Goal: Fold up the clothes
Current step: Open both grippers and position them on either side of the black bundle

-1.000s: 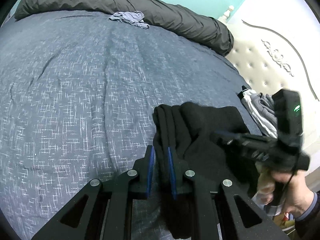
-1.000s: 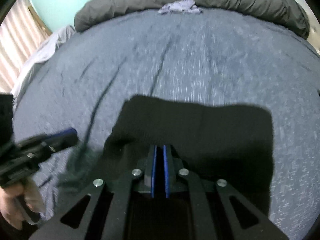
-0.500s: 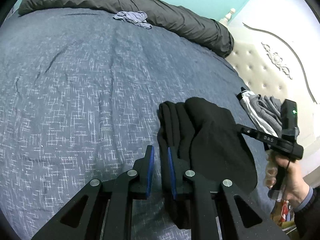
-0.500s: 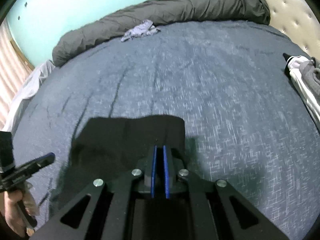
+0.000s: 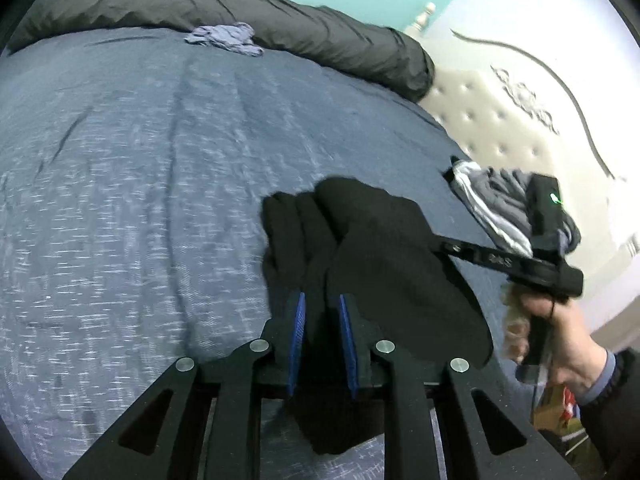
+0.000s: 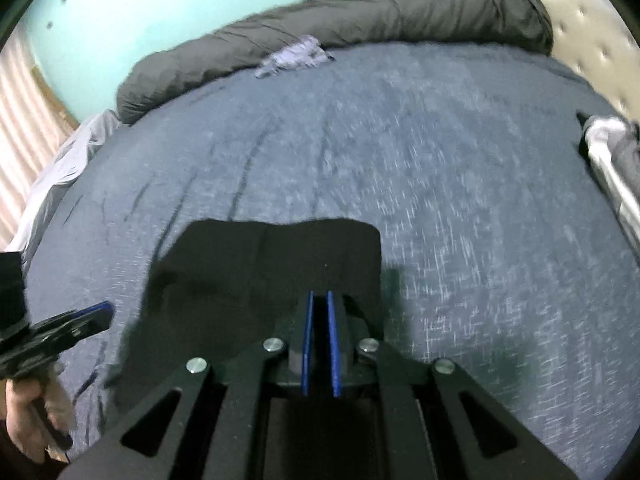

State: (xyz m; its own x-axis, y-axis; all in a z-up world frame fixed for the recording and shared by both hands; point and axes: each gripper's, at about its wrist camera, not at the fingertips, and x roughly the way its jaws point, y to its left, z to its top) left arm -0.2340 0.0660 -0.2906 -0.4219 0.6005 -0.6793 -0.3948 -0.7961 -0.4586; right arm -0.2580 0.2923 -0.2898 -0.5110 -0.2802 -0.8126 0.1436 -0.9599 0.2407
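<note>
A black garment (image 5: 380, 264) hangs in folds over the blue-grey bed cover (image 5: 140, 180). My left gripper (image 5: 322, 320) is shut on its bunched near edge, with cloth filling the gap between the blue pads. The right gripper (image 5: 440, 246), held by a hand (image 5: 560, 340), pinches the far right edge. In the right wrist view, the right gripper (image 6: 320, 312) is shut on the black garment (image 6: 272, 272), which spreads as a flat panel ahead. The left gripper (image 6: 102, 314) shows at the left edge.
A rolled dark grey duvet (image 5: 280, 28) lies along the far side of the bed, with a small lilac garment (image 5: 224, 38) against it. A pile of grey and white clothes (image 5: 496, 204) sits by the tufted headboard (image 5: 500, 120). A white sheet (image 6: 60, 168) hangs off the left side.
The right gripper has swung out to the right with its edge of the black garment, so the cloth now hangs between both grippers. The left gripper has kept its hold.
</note>
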